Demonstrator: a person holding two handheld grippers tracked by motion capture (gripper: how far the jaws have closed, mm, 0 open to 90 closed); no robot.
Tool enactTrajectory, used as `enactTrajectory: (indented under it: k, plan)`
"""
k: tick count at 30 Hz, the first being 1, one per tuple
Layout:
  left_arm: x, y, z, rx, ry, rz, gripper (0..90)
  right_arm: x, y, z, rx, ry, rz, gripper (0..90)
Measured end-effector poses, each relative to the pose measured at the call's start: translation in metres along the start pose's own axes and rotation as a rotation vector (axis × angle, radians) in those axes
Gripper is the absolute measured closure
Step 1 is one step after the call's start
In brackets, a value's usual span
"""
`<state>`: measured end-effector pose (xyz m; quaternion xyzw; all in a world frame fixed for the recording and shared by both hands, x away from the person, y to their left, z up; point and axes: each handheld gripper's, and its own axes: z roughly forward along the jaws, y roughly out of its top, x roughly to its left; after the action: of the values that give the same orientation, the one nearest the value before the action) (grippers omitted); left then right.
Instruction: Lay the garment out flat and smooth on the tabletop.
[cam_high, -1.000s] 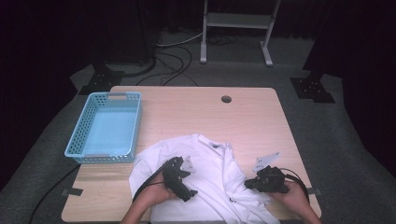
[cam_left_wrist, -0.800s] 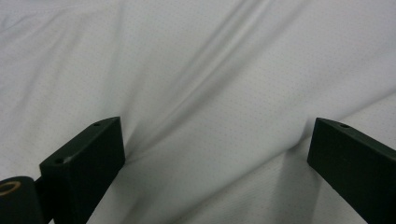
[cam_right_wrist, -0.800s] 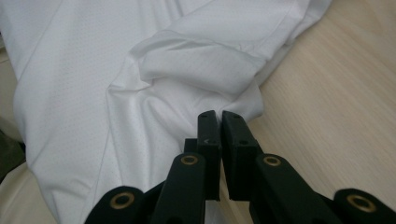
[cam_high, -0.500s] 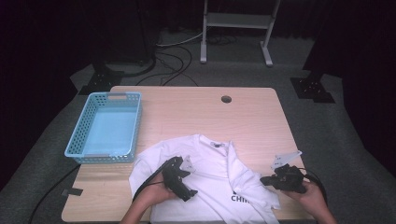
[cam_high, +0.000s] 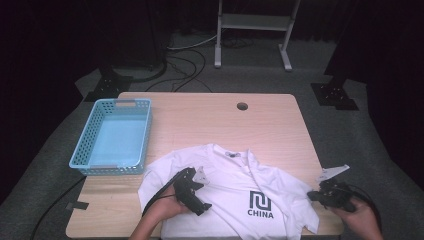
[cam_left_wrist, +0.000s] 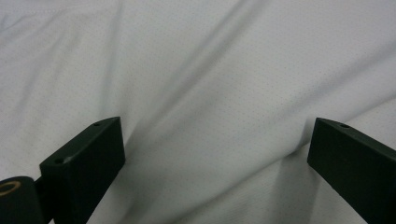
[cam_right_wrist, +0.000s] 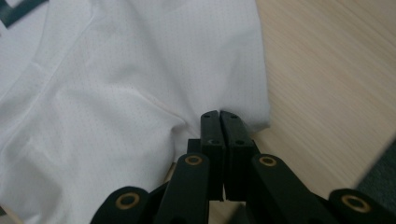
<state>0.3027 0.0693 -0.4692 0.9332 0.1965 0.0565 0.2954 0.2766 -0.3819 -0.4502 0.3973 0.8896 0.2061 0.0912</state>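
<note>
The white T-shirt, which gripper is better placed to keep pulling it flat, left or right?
Right. The right gripper is shut on the white T-shirt at its sleeve edge; the left gripper hovers open over the cloth.

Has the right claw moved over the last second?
Yes. The right claw, shut on the white T-shirt, has moved rightward, away from the blue plastic basket, to the light wooden table edge.

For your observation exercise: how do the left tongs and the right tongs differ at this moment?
The left tongs stand wide open; the right tongs are shut on the white T-shirt. The left tongs sit over the shirt's body, the right tongs at its sleeve edge beside bare table. Both have black jaws.
</note>
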Motion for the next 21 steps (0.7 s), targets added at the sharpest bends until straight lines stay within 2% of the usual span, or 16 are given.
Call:
enactTrajectory:
  k: [5,7,9,13,15,17,18,21]
  plan:
    - [-0.001,0.001,0.000,0.005,0.008,0.000,3.0,-0.010,-0.013,-0.012,0.033,-0.061,0.022,88.5]
    - [-0.001,0.001,0.001,0.011,0.011,0.004,3.0,-0.010,-0.014,-0.015,0.016,-0.055,0.026,85.8]
    - [-0.002,0.002,0.001,0.013,0.014,0.001,3.0,-0.009,-0.010,-0.019,-0.015,-0.051,0.034,78.7]
    - [-0.002,0.002,0.001,0.013,0.017,-0.001,3.1,-0.002,0.000,-0.021,-0.062,0.021,0.031,68.5]
    - [-0.002,0.001,0.000,0.006,0.019,-0.006,4.0,0.005,0.004,-0.017,-0.073,0.060,0.012,63.3]
    - [-0.001,0.001,-0.001,0.000,0.025,-0.012,4.6,0.011,0.008,-0.010,-0.068,0.090,-0.006,58.8]
    - [-0.001,0.001,-0.001,-0.004,0.034,-0.017,4.6,0.014,0.010,-0.006,-0.058,0.090,-0.012,56.6]
    - [0.000,-0.001,-0.006,-0.022,0.046,-0.024,4.6,0.019,0.014,0.004,-0.042,0.122,-0.014,52.2]
